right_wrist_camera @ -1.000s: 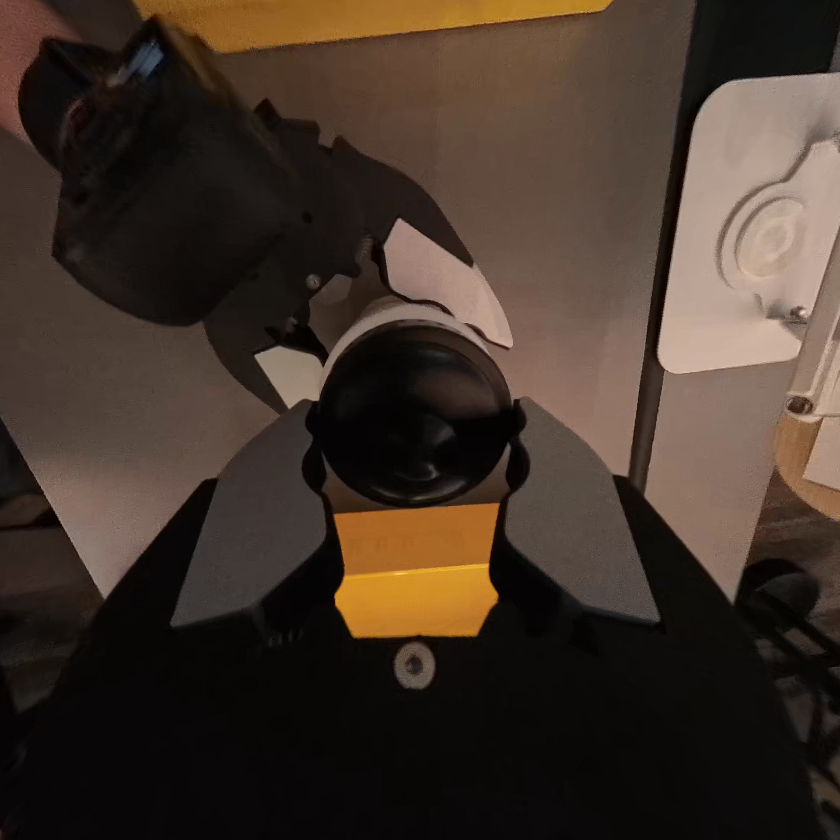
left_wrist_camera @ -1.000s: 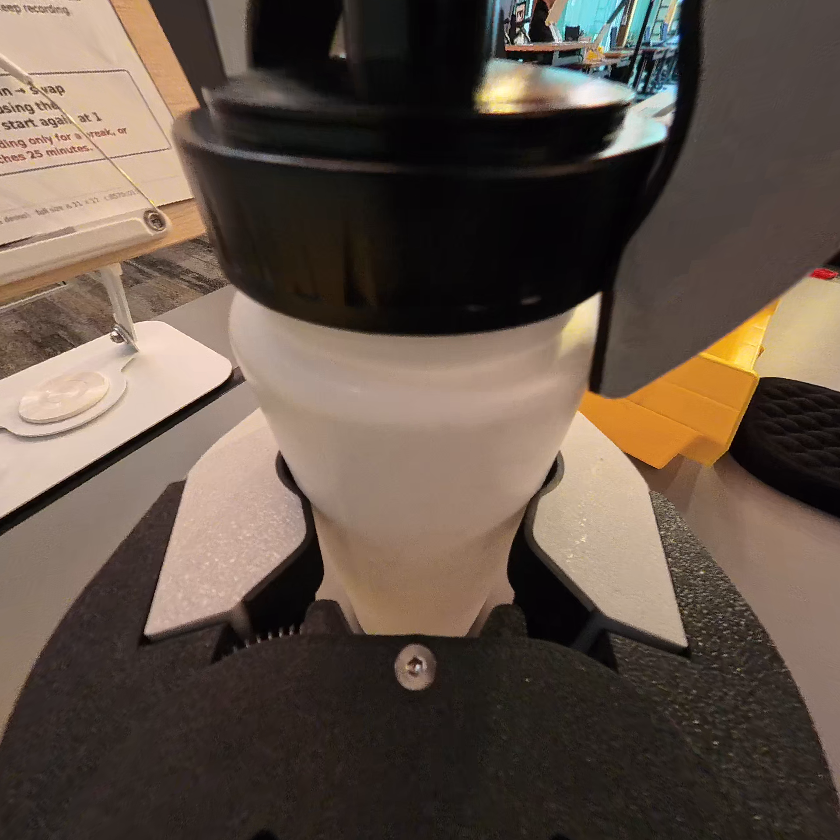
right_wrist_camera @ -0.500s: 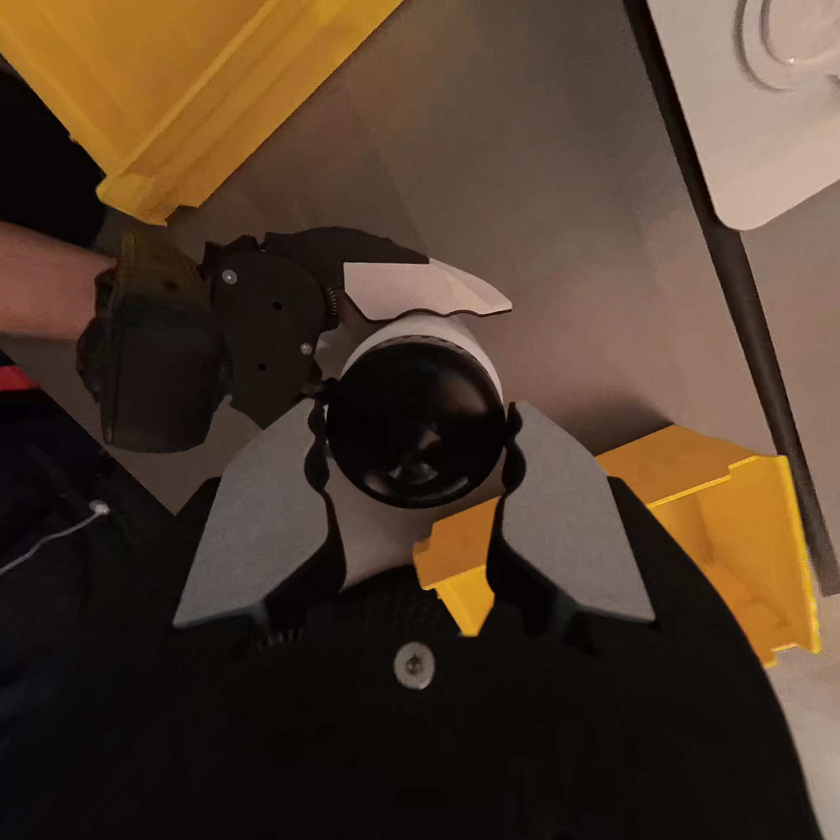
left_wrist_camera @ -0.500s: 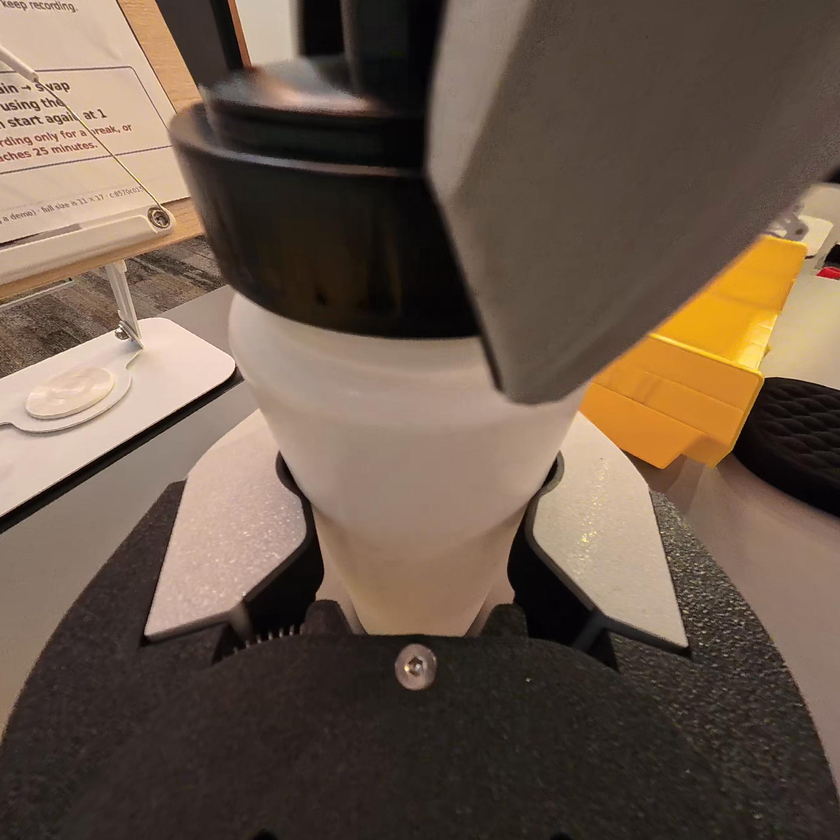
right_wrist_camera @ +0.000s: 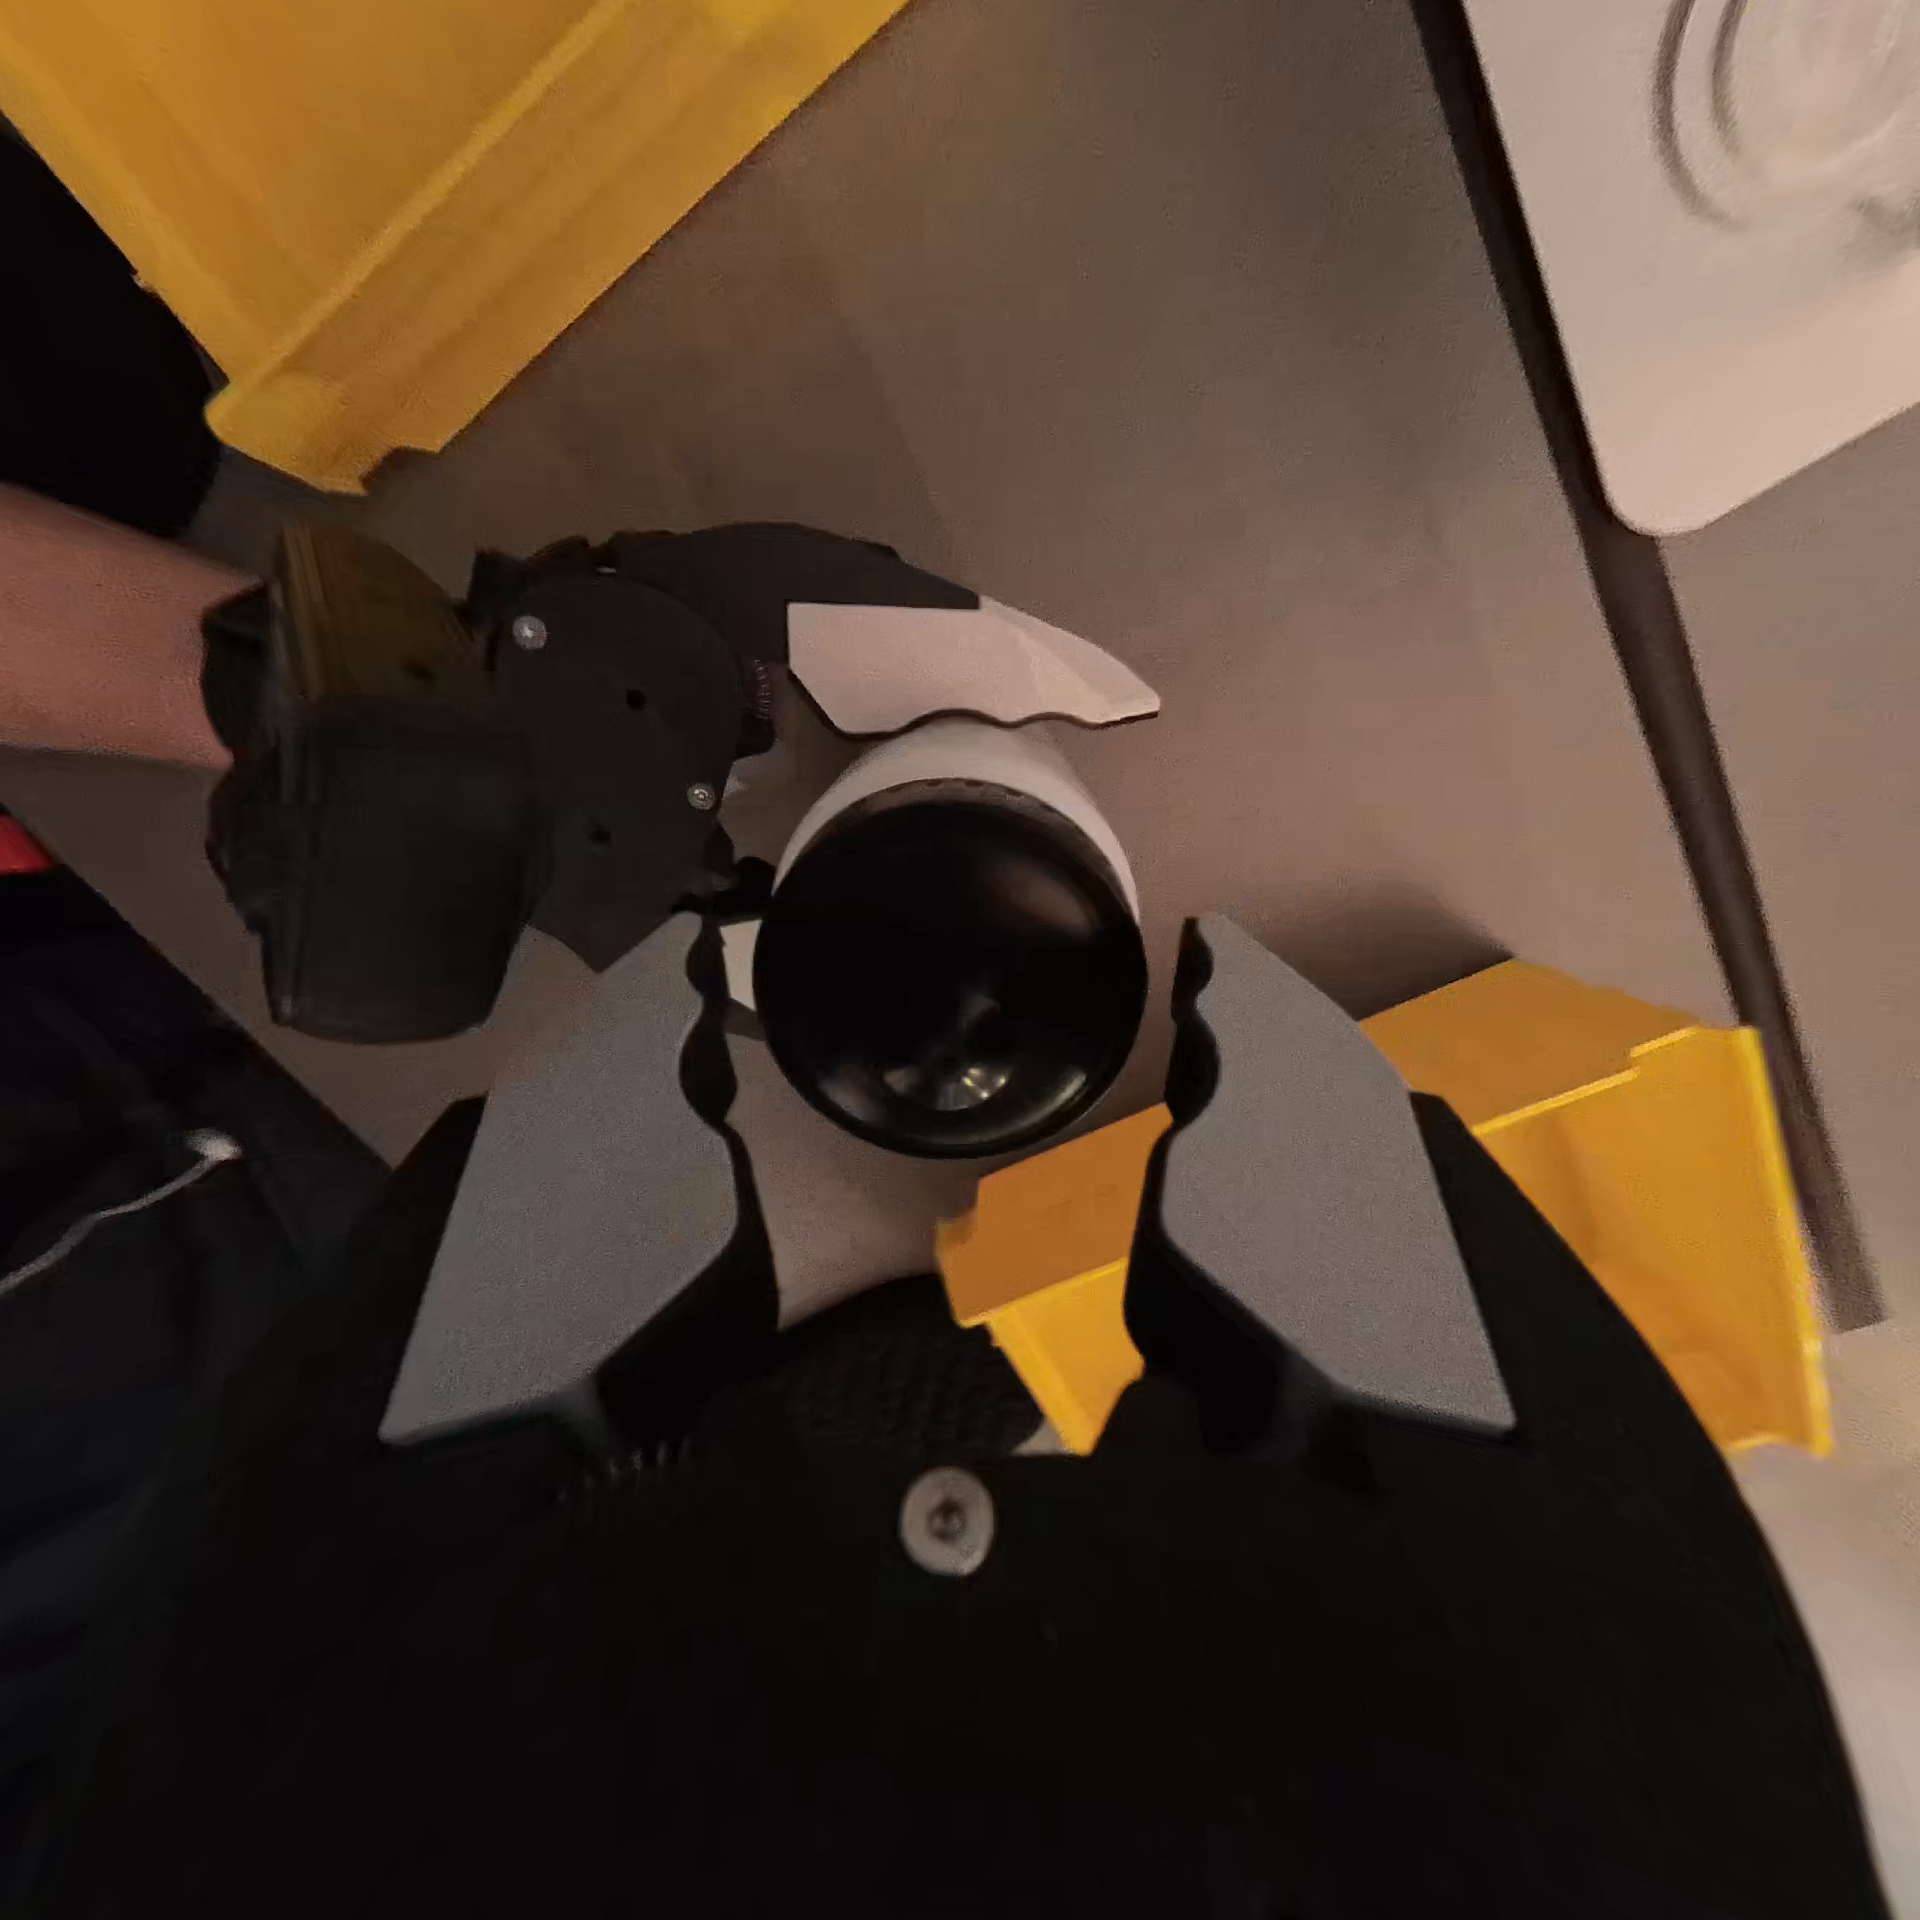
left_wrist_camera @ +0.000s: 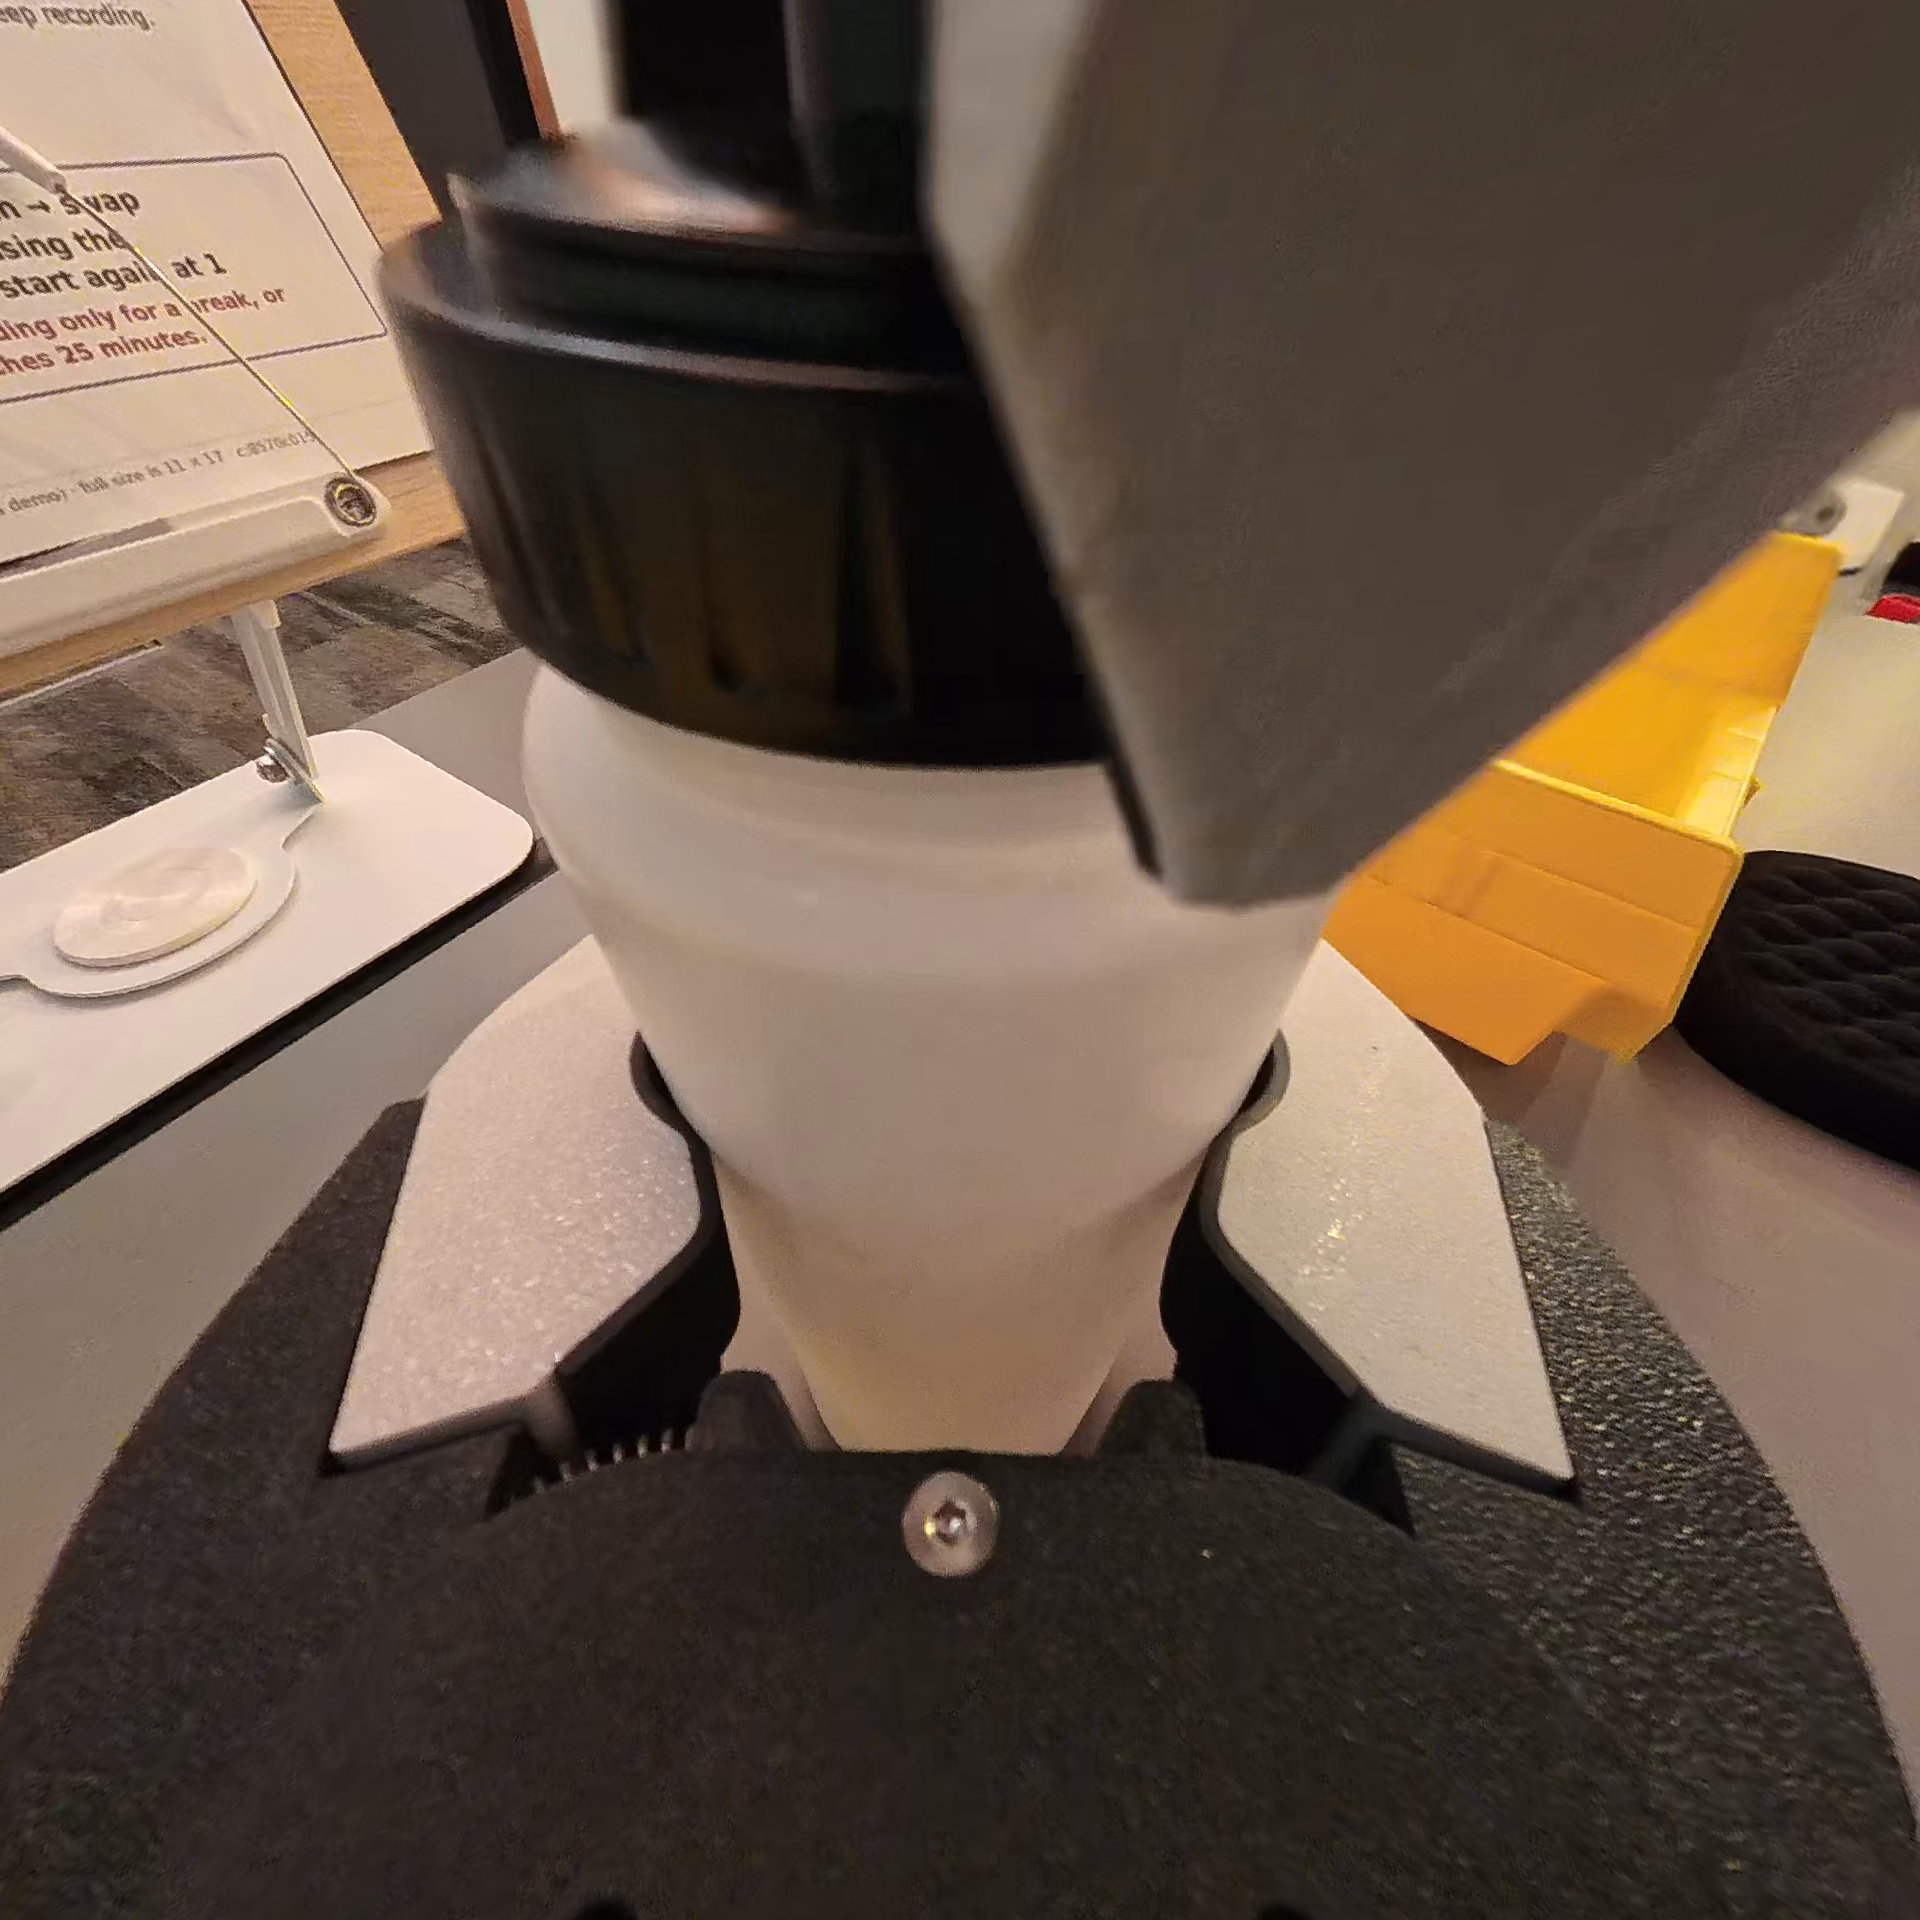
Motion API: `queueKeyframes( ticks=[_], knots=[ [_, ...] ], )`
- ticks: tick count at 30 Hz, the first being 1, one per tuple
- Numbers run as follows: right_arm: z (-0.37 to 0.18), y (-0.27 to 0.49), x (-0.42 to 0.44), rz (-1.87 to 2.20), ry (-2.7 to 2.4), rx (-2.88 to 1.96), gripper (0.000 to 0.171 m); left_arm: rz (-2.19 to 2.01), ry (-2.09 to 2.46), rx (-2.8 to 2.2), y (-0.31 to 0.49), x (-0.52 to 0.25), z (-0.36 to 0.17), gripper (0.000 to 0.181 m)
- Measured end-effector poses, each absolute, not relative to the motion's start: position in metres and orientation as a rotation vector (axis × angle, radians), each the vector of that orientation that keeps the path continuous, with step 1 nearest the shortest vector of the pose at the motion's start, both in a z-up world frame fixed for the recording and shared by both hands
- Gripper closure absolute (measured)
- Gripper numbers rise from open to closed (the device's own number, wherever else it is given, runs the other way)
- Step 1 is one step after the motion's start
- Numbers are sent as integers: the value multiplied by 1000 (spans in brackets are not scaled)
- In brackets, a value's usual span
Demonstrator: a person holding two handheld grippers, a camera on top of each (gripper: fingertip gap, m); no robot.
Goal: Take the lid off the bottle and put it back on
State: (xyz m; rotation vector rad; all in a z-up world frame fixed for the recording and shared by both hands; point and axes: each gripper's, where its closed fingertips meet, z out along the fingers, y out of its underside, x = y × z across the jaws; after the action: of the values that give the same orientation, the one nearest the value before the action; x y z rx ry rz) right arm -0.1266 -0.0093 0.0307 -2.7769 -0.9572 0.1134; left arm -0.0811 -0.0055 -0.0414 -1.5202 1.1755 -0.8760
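Left hand-held gripper (left_wrist_camera: 956, 1184) is clamped on the white bottle (left_wrist_camera: 935, 987) at its lower body, both pale fingers (left_wrist_camera: 540, 1236) seated against its sides. This grip serves as the anchor: it holds the bottle upright and off the grey bench (right_wrist_camera: 1195, 416) and resists twist, so the cap can be turned from above. The black ribbed lid (left_wrist_camera: 727, 582) sits on the neck; whether it is fully threaded cannot be told.

Right hand-held gripper (right_wrist_camera: 940, 1039) points down over the lid (right_wrist_camera: 951, 987), its grey fingers (right_wrist_camera: 582, 1226) standing apart on either side with a visible gap to the rim, so it is released, not gripping. In my judgement this is a re-grip between turns or a check after seating.

Yellow bins (right_wrist_camera: 416, 208) lie on the bench beneath, one near the person's forearm (right_wrist_camera: 94, 634), one below the bottle. A white stand base (left_wrist_camera: 260, 873) sits off to the left, clear of the work.
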Motion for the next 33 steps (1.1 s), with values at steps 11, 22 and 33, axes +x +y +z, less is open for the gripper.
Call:
queueKeyframes(
  ticks=[11,22,33],
  knots=[
    [25,-21,-122,59,-1695,-2483,93,-861,1200,-1501,-9,-80,-41,77],
    [24,-17,-123,73,-1140,-2743,93,-866,1198,-1505,-9,-80,-41,78],
    [35,-9,-121,87,-1316,-2520,84,-894,1173,-1529,-4,-82,-42,78]
  ],
)
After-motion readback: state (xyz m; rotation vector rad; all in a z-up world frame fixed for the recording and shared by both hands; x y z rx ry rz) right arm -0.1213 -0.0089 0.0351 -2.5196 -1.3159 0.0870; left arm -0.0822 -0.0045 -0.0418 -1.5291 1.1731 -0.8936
